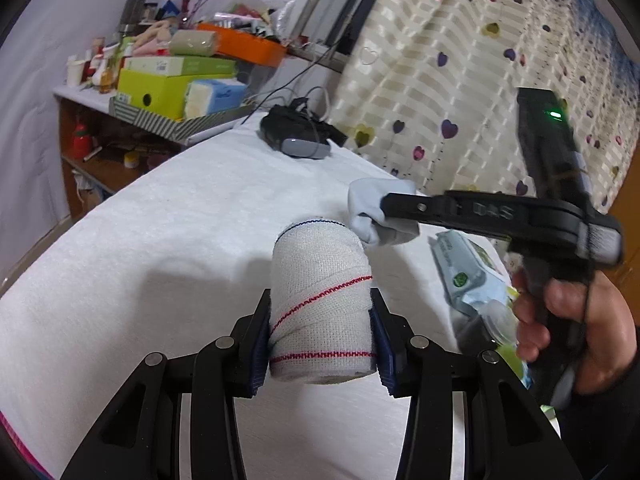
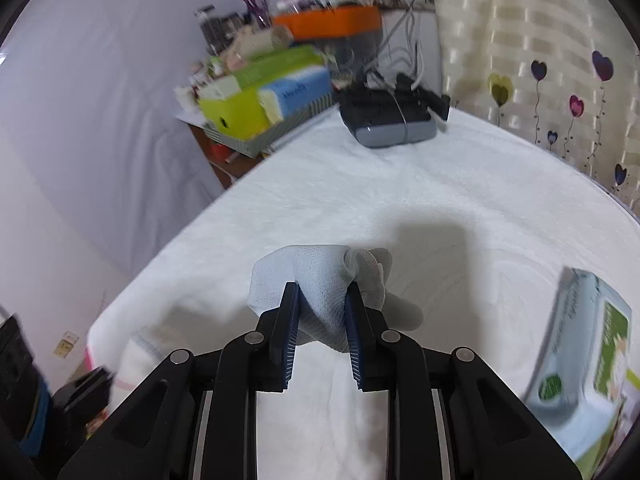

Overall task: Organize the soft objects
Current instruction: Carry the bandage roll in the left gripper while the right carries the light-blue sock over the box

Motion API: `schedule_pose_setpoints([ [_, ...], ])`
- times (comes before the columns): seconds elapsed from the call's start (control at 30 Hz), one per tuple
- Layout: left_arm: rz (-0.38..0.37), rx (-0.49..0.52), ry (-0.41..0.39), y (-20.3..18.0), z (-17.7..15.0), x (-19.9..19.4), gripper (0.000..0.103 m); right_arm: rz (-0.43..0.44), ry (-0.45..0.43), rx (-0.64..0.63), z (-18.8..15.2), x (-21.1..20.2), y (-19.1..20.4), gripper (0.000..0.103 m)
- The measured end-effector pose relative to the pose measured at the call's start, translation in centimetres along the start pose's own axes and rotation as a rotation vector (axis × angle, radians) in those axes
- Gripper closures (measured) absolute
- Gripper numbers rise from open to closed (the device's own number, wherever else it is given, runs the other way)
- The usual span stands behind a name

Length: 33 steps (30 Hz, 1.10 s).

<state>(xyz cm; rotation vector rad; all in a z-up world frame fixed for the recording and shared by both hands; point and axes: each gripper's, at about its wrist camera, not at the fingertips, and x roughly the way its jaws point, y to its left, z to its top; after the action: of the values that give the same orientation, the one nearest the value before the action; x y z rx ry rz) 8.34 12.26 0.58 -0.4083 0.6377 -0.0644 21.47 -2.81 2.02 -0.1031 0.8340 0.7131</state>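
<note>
Clamped between my left gripper's [image 1: 322, 334] pads, the bandage roll [image 1: 320, 304] sits lifted over the table [image 1: 160, 240]. Right gripper [image 2: 322, 320] pinches a pale blue sock [image 2: 316, 280] above the table's middle.

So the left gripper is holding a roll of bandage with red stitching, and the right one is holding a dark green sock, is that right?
Nearly. The left gripper does clamp the bandage roll with red stitching, but the bundle in the right gripper is a pale blue sock, not dark green. The right wrist view shows this best, with the sock pinched between the blue pads.
</note>
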Motion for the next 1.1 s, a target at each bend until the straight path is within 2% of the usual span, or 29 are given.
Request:
schedule_pose_setpoints([
  [0.33,-0.042,0.064,0.015,-3.5,-1.8,-1.9,0.061,0.034,-0.119,0.018,-6.5,-7.6,0.6,0.08],
  [0.5,-0.078,0.104,0.032,-5.6,-2.8,-2.5,0.061,0.013,-0.17,0.027,-9.5,-10.8,0.4,0.08],
  [0.83,-0.171,0.19,0.049,-10.3,-4.3,-3.4,0.061,-0.036,-0.241,0.082,-14.0,-15.4,-1.4,0.08],
  [1.1,-0.211,0.229,0.063,-13.2,-5.1,-3.5,0.061,-0.061,-0.269,0.136,-15.9,-17.6,-3.4,0.08],
])
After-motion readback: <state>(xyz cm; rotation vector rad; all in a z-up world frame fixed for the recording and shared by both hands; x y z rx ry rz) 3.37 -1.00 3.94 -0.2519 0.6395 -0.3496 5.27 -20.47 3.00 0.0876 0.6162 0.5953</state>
